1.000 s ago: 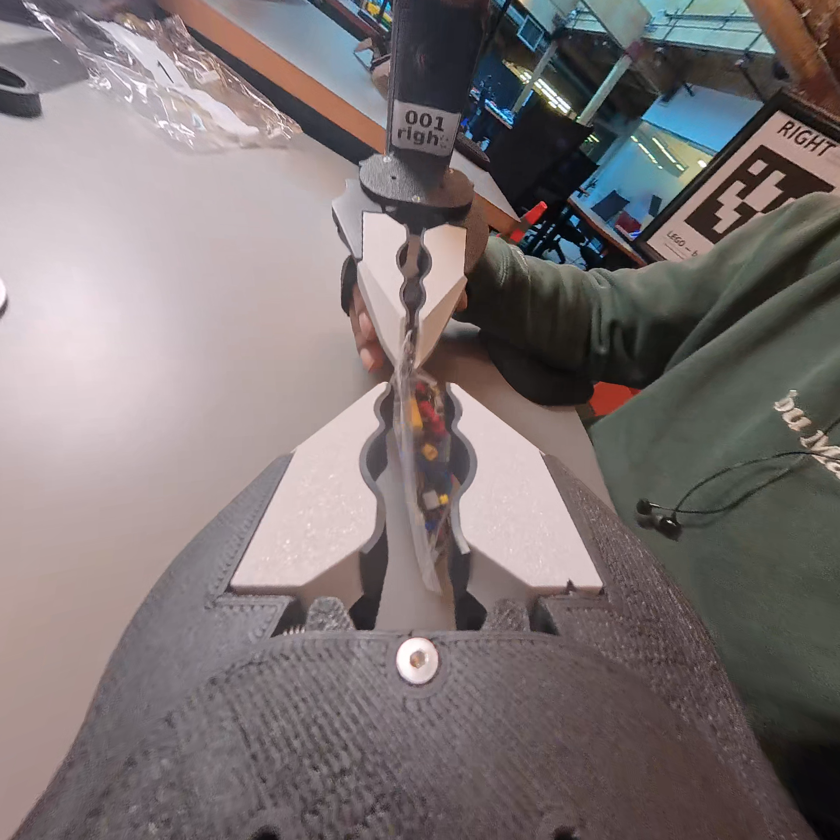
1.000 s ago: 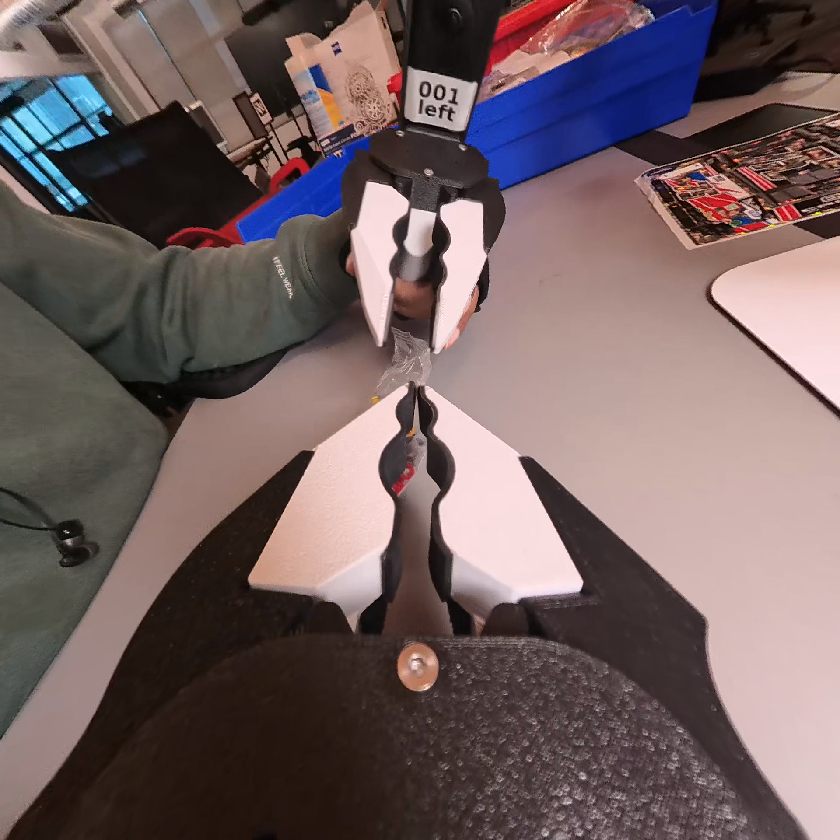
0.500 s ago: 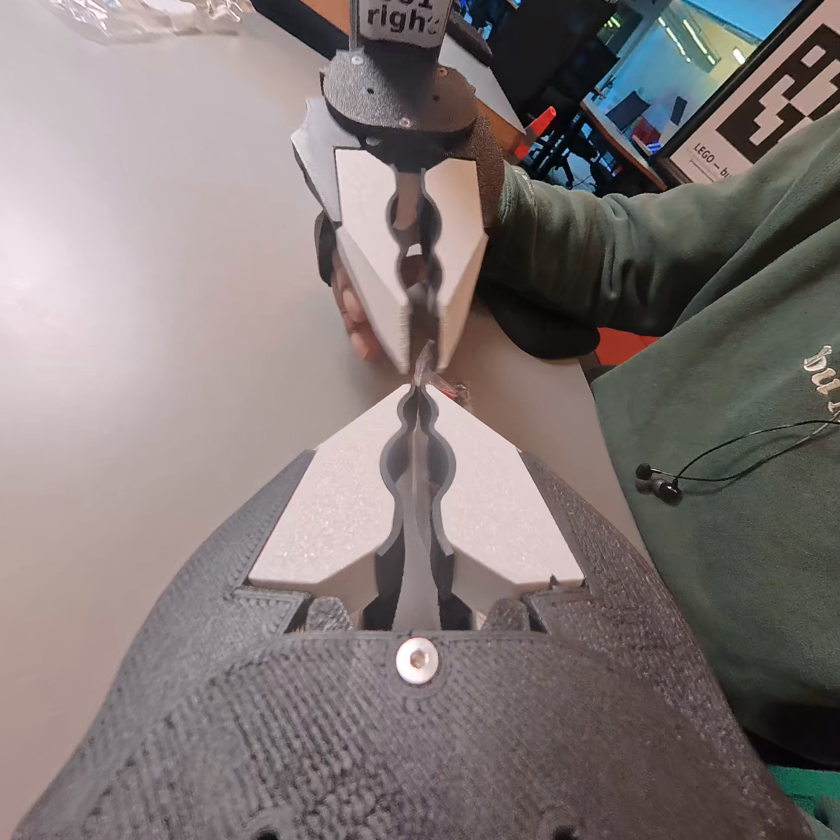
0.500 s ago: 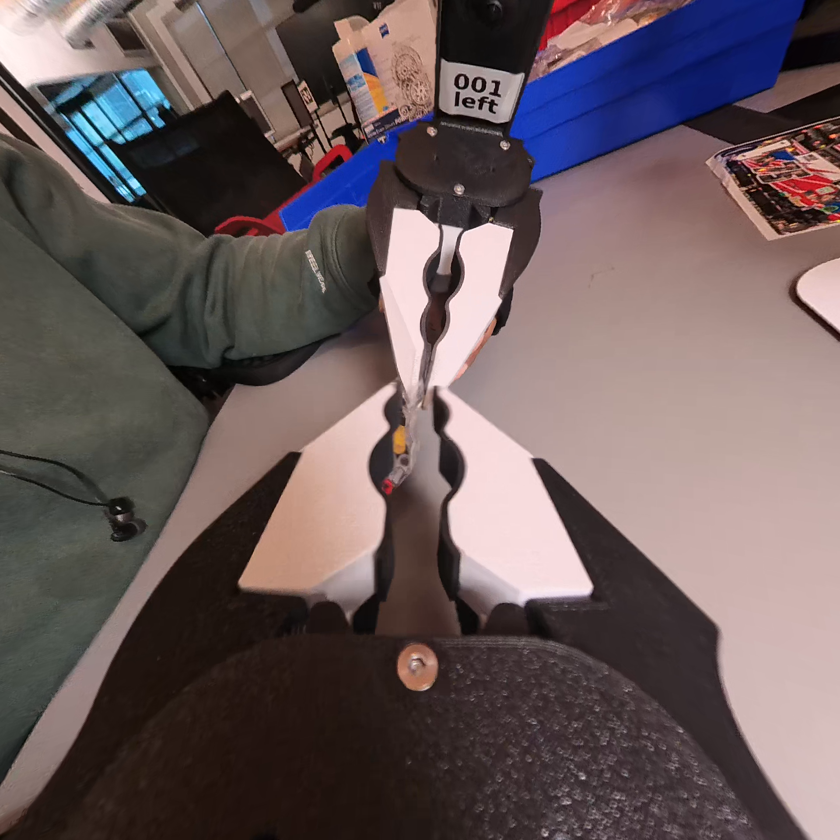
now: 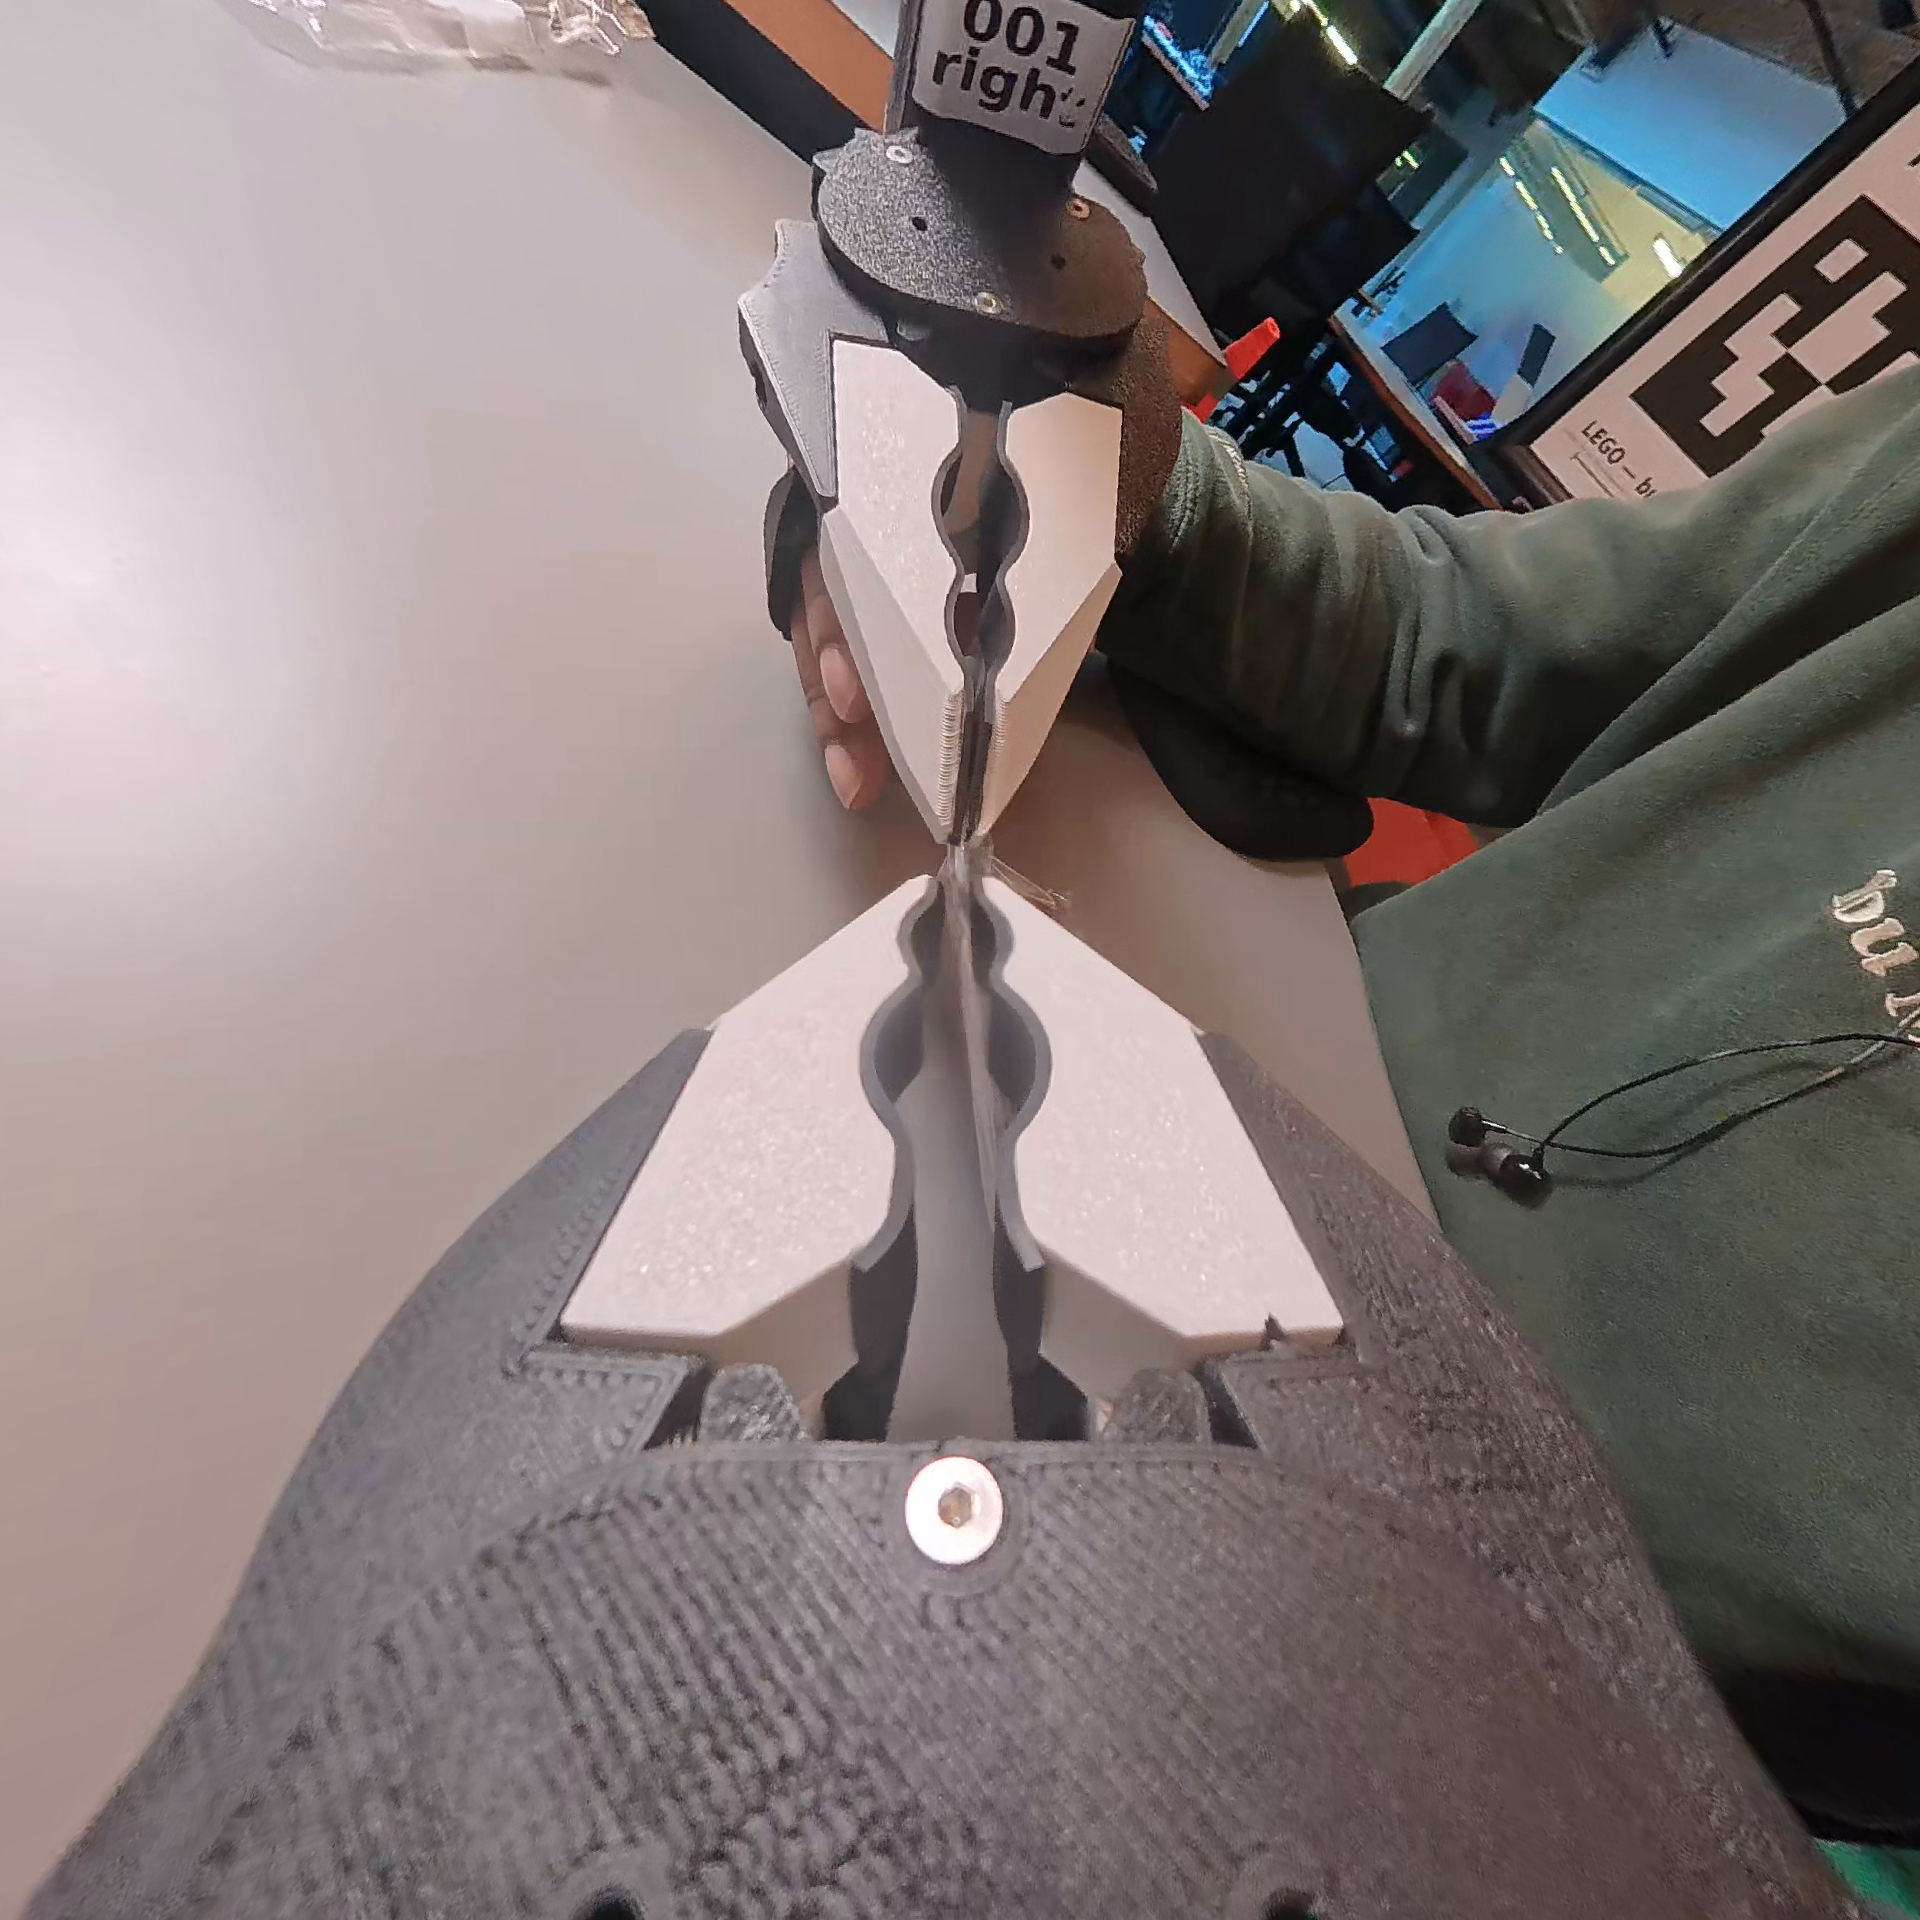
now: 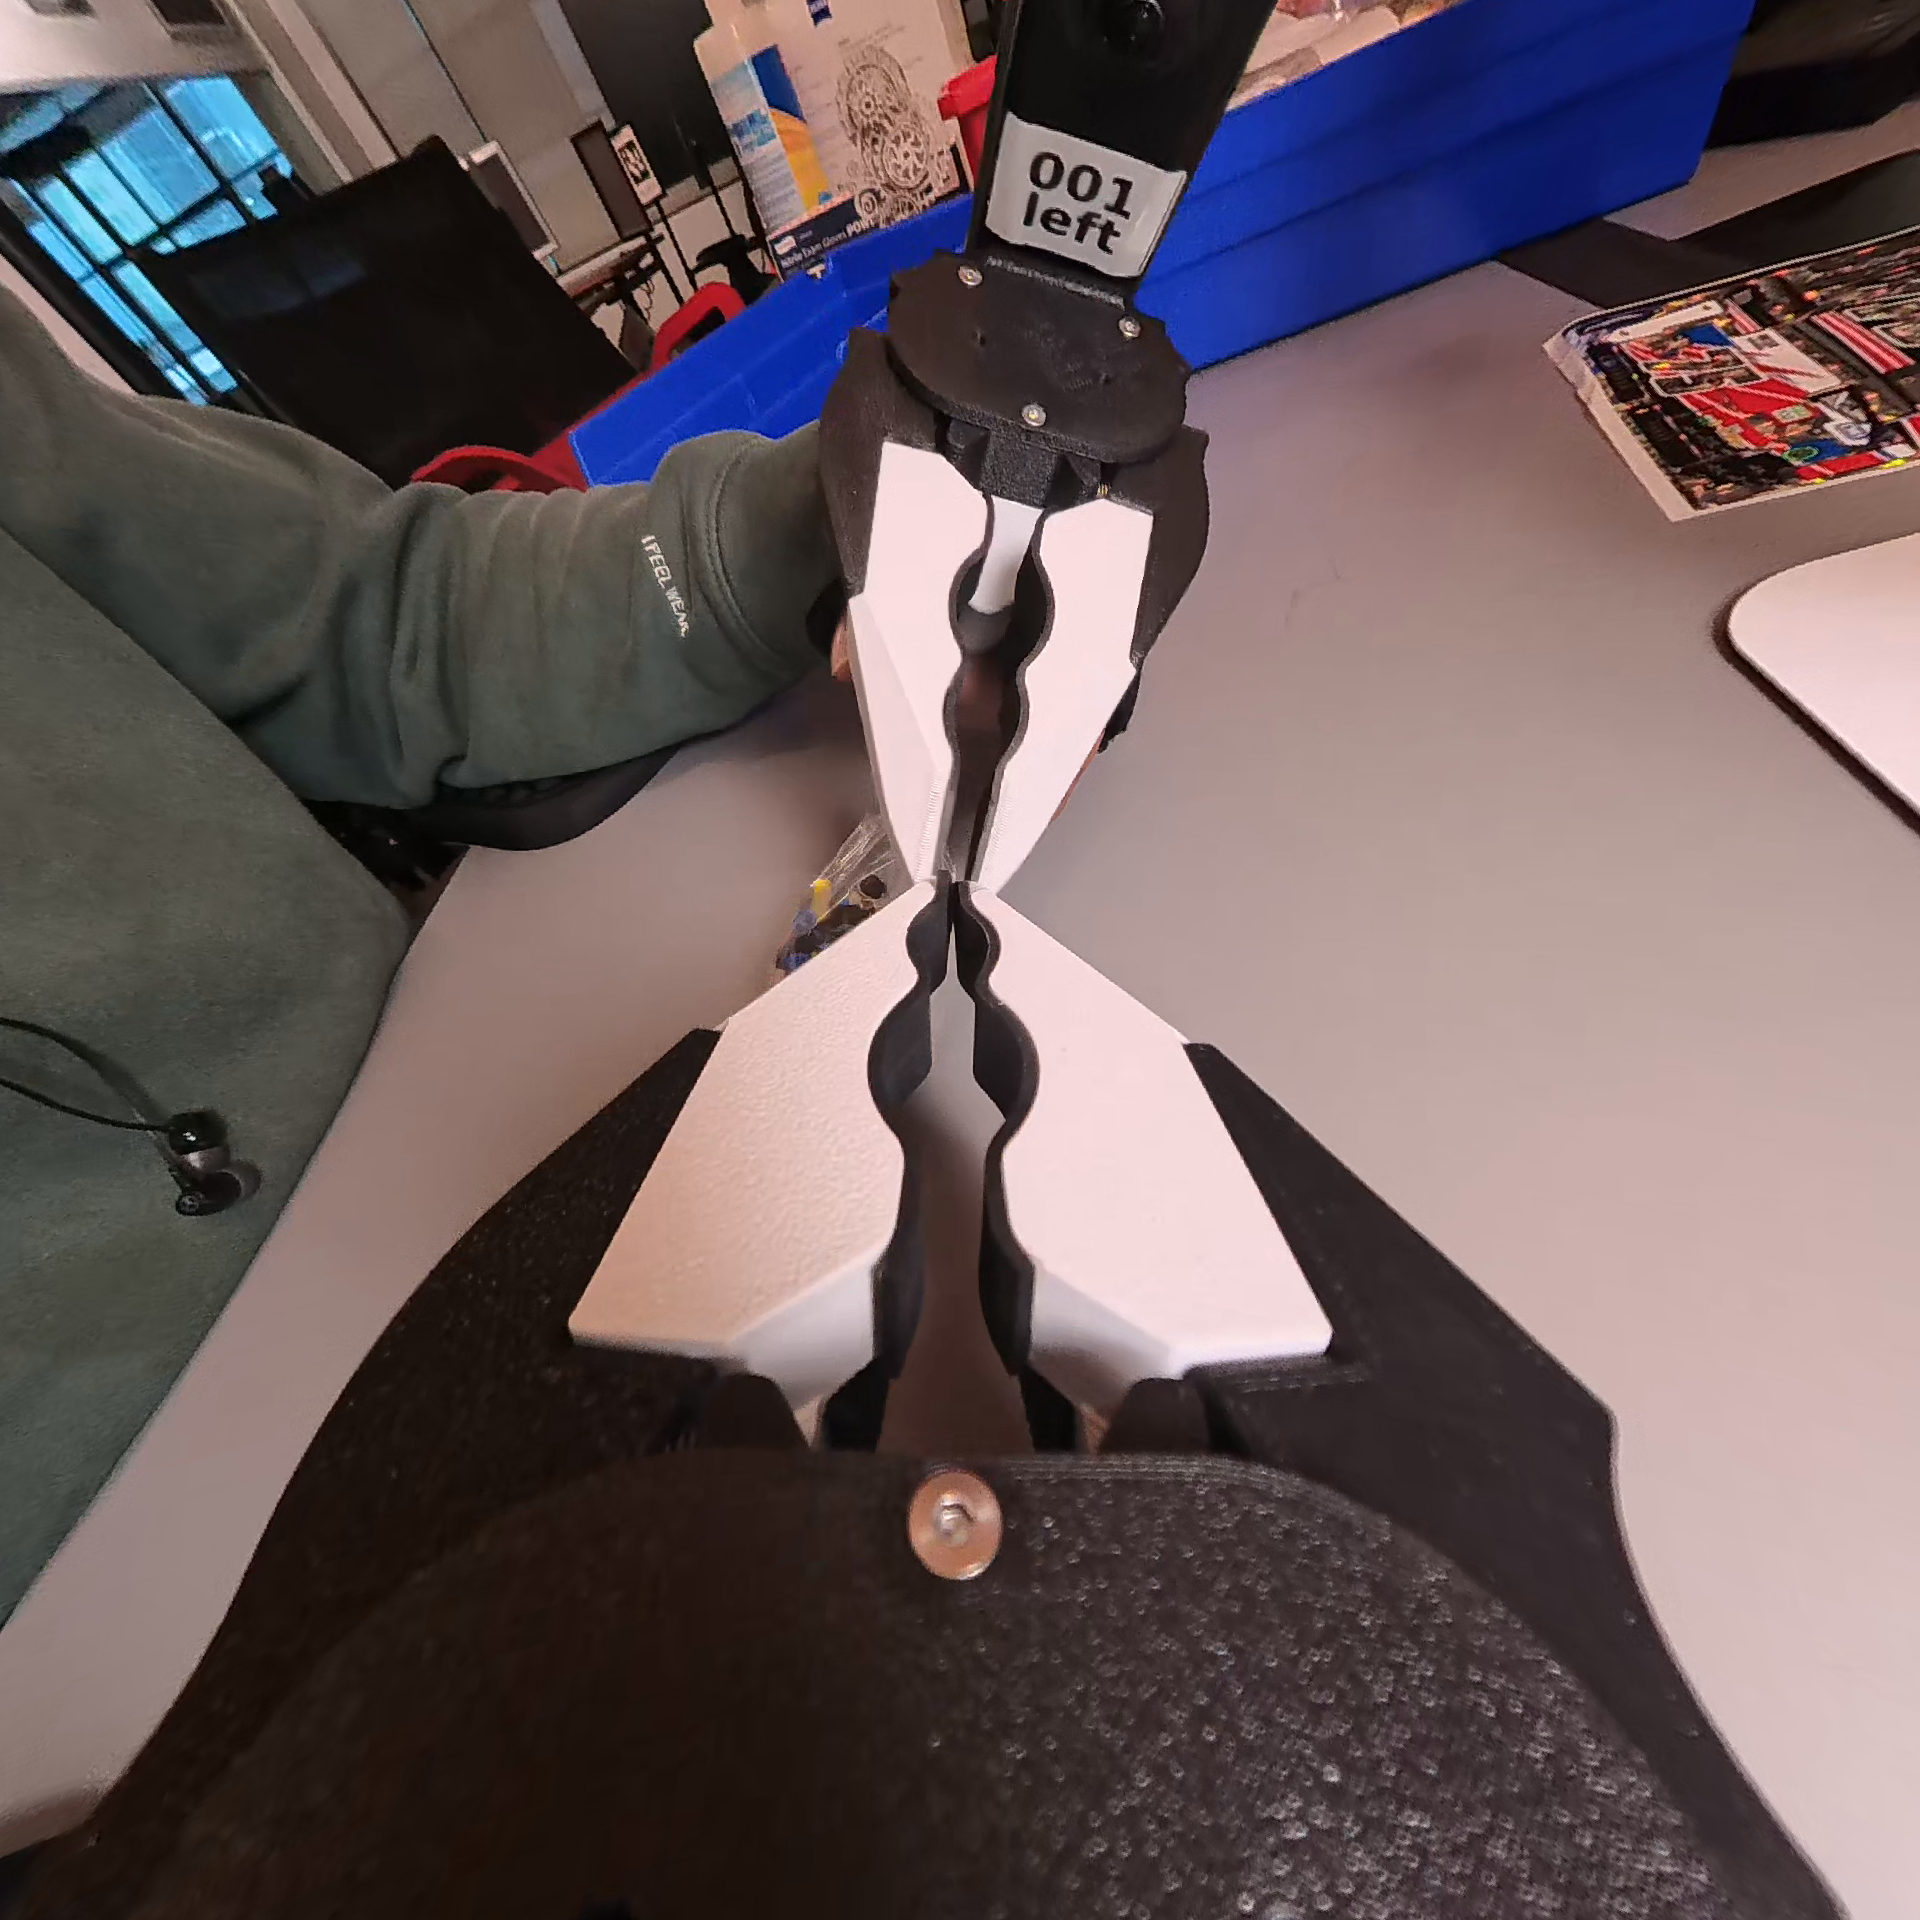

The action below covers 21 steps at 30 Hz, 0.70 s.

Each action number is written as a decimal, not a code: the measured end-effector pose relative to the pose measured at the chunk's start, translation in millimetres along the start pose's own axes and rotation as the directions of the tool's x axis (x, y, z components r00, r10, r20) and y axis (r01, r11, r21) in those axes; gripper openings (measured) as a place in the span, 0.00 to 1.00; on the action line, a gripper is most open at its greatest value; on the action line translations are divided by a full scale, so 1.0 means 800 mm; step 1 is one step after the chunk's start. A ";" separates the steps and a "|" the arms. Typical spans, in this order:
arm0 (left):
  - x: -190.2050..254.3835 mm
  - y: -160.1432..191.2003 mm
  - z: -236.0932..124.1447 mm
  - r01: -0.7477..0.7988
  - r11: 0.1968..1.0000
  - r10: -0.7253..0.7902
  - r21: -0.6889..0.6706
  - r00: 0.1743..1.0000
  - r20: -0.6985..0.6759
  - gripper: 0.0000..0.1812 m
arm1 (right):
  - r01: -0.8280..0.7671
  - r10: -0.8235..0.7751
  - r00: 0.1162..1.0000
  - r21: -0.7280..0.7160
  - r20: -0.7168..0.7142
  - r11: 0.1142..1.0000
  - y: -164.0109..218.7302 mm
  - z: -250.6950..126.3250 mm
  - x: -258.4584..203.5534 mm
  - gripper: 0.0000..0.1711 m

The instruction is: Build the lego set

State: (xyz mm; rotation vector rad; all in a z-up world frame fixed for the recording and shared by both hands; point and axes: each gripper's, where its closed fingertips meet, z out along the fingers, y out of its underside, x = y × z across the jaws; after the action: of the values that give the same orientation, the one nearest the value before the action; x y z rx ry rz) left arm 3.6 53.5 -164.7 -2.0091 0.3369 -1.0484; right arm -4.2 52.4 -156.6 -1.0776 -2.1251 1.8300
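In the left wrist view, the grey table (image 5: 312, 727) filled the 9 o'clock side, with crumpled clear plastic wrap (image 5: 436, 31) at its far edge toward 11 o'clock. At centre, the left gripper (image 5: 954, 891) had its white jaws drawn together at the tips, pinching the edge of a clear plastic bag (image 5: 982, 1049) that ran edge-on back through the gap between the jaws. Straight ahead at 12 o'clock, tip to tip with it, the right gripper (image 5: 968, 826) pointed back with its jaws closed on the same film. A person's hand (image 5: 836, 717) showed just behind that gripper, and a green sleeve (image 5: 1455, 644) reached in from 3 o'clock. A black earphone (image 5: 1496, 1153) hung against the green sweatshirt at 4 o'clock.

In the right wrist view, the green sleeve (image 6: 468, 623) lay at 9 o'clock. Just left of where the grippers met, the bag of lego pieces (image 6: 831, 914) hung low beside the table edge, with small yellow, blue and dark pieces visible through it. The right gripper (image 6: 951, 896) was pressed closed at its tips on the bag's top edge, and the left gripper (image 6: 961, 857) met it from 12 o'clock, likewise closed. Beyond, a blue bin (image 6: 1403, 177) stood at 1 o'clock, a printed instruction sheet (image 6: 1766, 395) lay at 2 o'clock, and a white mat (image 6: 1849, 644) sat at 3 o'clock.
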 end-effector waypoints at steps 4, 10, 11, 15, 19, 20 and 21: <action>-0.001 -0.001 0.002 0.008 1.000 -0.008 0.001 1.000 -0.001 0.00 | 0.020 -0.020 1.000 -0.014 -0.010 1.000 0.002 -0.002 0.001 0.00; 0.006 0.009 0.009 0.020 0.998 -0.021 -0.059 1.000 -0.021 0.00 | 0.088 -0.089 0.996 -0.090 -0.007 0.992 0.010 0.001 -0.007 0.00; 0.007 0.010 0.010 0.019 0.998 -0.021 -0.065 1.000 -0.022 0.00 | 0.092 -0.093 0.996 -0.095 -0.008 0.991 0.011 0.002 -0.008 0.00; 0.004 0.010 0.009 0.021 0.998 -0.022 -0.060 1.000 -0.015 0.00 | 0.104 -0.107 0.994 -0.100 -0.018 0.989 0.012 0.003 -0.006 0.00; -0.004 0.000 0.007 0.035 0.999 -0.035 -0.005 0.999 0.009 0.00 | 0.134 -0.139 0.989 -0.081 -0.054 0.988 0.008 0.000 0.001 0.00; -0.005 0.000 0.007 0.030 1.000 -0.030 -0.003 0.999 0.017 0.00 | 0.148 -0.154 0.986 -0.085 -0.063 0.985 0.008 0.000 0.002 0.00; -0.007 0.000 0.007 0.025 1.000 -0.025 -0.001 0.999 0.028 0.00 | 0.164 -0.171 0.983 -0.090 -0.074 0.982 0.009 0.000 0.004 0.00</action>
State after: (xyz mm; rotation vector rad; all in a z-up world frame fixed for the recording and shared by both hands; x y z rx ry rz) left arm 4.4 59.8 -169.6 -2.0324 0.2989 -1.0346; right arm -3.2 54.4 -164.2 -0.9408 -2.1890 1.6080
